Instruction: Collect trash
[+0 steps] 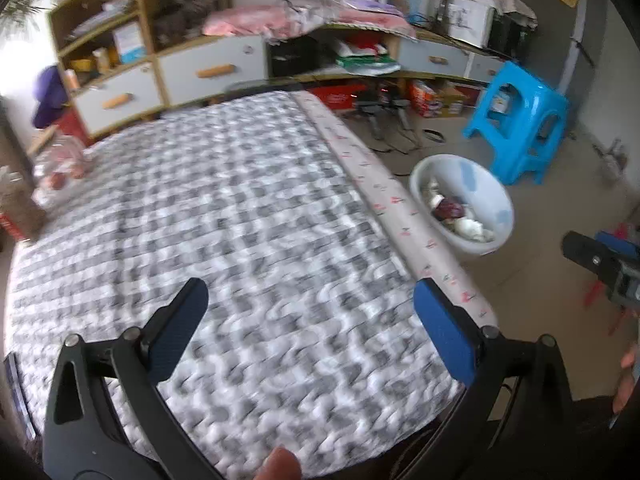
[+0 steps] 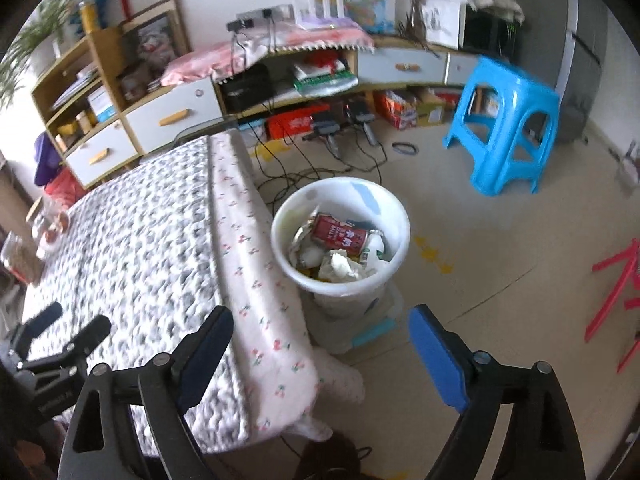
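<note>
**A:** Since both grippers, left gripper (image 1: pixel 310 320) and right gripper (image 2: pixel 320 352), are held spread with nothing pinched, what gets grabbed?

**B:** Trash is seen only inside the white bin (image 2: pixel 280 236) beside the table: a red can (image 2: pixel 339 237), probably light and dentable, best gripped across the body; crumpled paper (image 2: pixel 340 266), likely soft, pinched anywhere.

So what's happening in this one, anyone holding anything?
A person is clearing trash with two handheld grippers. Both the left gripper and the right gripper are open and hold nothing. The left one hovers over the grey-and-white checked tablecloth, which shows no trash. The white plastic bin on the floor beside the table already holds a red can and crumpled paper.
</note>
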Tool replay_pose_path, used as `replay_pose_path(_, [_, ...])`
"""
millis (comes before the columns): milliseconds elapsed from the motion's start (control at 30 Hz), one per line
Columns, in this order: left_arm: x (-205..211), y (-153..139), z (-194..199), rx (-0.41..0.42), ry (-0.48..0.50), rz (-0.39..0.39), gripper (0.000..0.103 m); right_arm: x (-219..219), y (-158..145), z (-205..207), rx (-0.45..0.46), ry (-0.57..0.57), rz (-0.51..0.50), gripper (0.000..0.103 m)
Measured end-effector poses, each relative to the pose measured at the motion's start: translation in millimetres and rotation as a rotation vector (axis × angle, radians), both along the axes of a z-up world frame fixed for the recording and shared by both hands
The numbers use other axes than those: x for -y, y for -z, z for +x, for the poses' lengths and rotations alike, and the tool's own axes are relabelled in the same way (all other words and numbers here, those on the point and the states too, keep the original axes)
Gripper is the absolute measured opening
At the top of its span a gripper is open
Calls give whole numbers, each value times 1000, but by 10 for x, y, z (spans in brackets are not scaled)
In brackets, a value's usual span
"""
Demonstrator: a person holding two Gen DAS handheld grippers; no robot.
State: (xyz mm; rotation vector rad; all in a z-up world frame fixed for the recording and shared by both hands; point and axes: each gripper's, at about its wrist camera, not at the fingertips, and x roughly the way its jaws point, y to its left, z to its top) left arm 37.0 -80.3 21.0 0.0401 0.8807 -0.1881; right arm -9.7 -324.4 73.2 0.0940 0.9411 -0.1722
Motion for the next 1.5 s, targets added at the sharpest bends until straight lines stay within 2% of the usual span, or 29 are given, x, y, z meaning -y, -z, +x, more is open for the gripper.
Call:
replay_pose_path(167, [-161, 31, -209, 15, -50, -28, 102, -200, 45, -274, 65, -27, -11, 93])
replay_pose_path(400, [-231, 74, -353, 48, -73, -38, 102, -419, 64, -351, 117, -52, -113, 93])
replay_pose_path(567, [-275, 37, -399, 87, -82, -31, 102, -516, 70, -345, 116, -83, -109, 93])
replay_pose_path(800, [-324, 3, -427, 87, -83, -59, 102, -676, 82, -364, 120, -120, -158, 93])
replay_pose_path(1500, [-336, -16, -440, 92, -81, -68, 102, -669, 75, -364, 120, -117, -128, 93])
